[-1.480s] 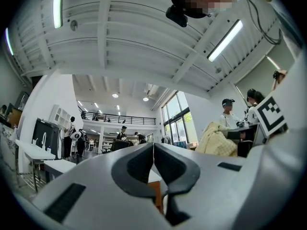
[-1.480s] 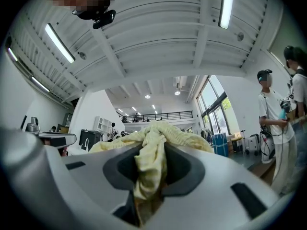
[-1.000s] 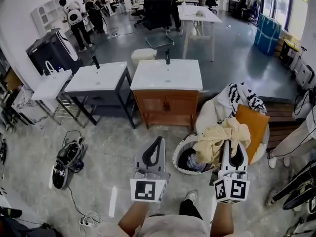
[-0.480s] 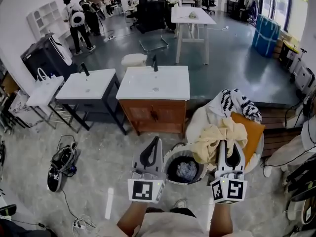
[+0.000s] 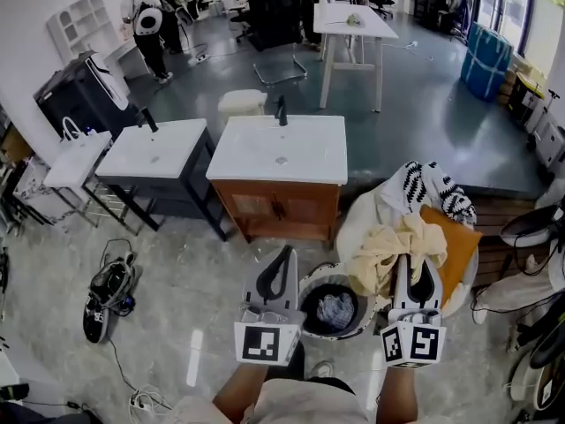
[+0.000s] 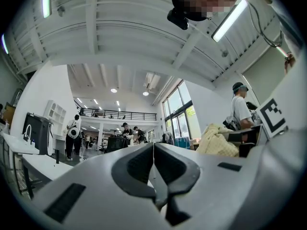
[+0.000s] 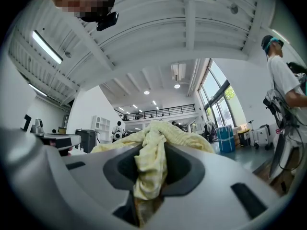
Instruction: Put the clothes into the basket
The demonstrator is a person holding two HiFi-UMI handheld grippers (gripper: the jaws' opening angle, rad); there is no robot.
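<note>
Now we hold the yellow cloth (image 5: 387, 253) pinched tight between the jaws of the right hand-held gripper (image 5: 413, 261), low right of the frame, its folds spilling over the jaw tips. Just left of it sits the basket (image 5: 339, 333), with a grey garment (image 5: 334, 307) in its dark well. Our left hand-held gripper (image 5: 282, 254) is closed on nothing and overlaps the basket's left rim. Behind the cloth lie an orange cushion (image 5: 455, 244) and a black-and-white garment (image 5: 429, 188) on a white seat (image 5: 364, 212). Two washstands (image 5: 281, 148) stand across the middle — shoes (image 5: 108, 291) on the floor, lower left.
</note>
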